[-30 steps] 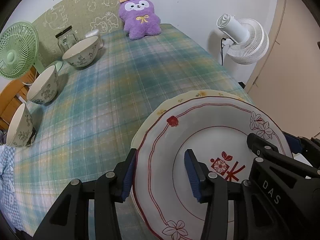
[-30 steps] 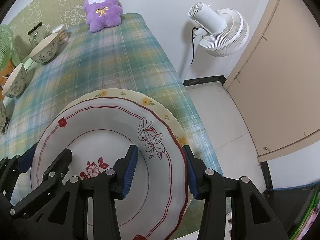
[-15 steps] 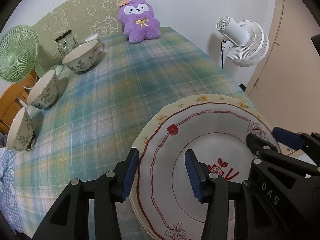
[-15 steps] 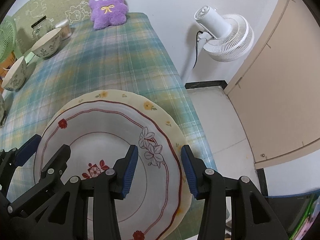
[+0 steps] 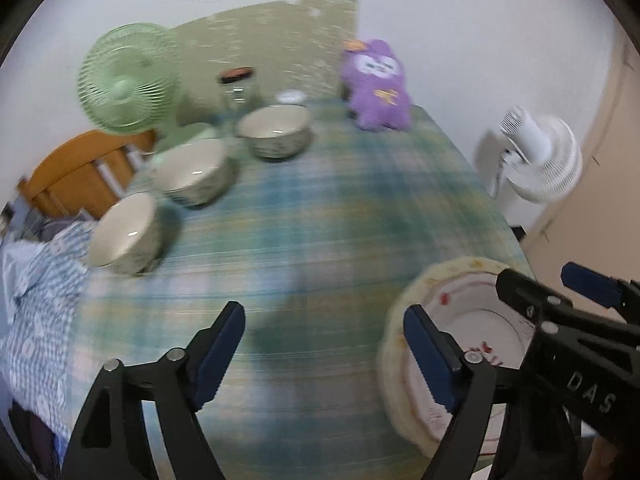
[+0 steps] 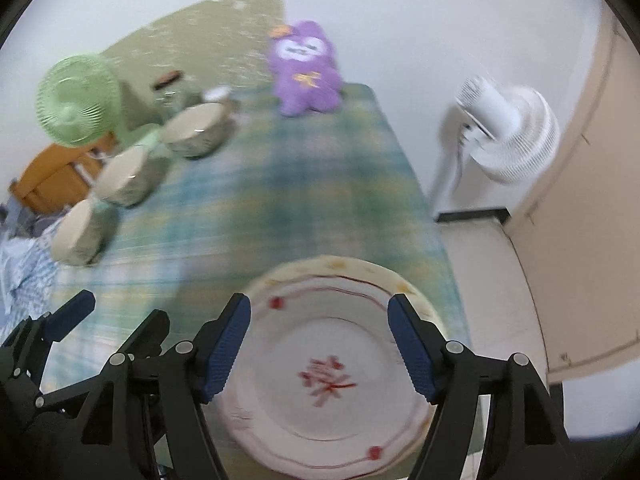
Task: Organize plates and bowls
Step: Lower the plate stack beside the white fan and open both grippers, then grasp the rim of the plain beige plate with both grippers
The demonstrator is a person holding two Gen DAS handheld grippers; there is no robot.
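Observation:
A white plate with a red rim line lies stacked on a yellow-rimmed plate at the near right of the plaid table. My right gripper hangs above the stack, its jaws opening, pads off the plate. My left gripper is lifted left of the stack, jaws opening, only tablecloth between them. Three patterned bowls stand in a row along the table's left side. Both views are motion-blurred.
A purple plush toy, a glass jar and a green fan stand at the far end. A white fan stands on the floor right of the table. A wooden chair and checked cloth lie at the left.
Both grippers let go of the white plate, opened wide and rose away from it. The plate now lies flat on the yellow-rimmed plate. The left gripper moved left.

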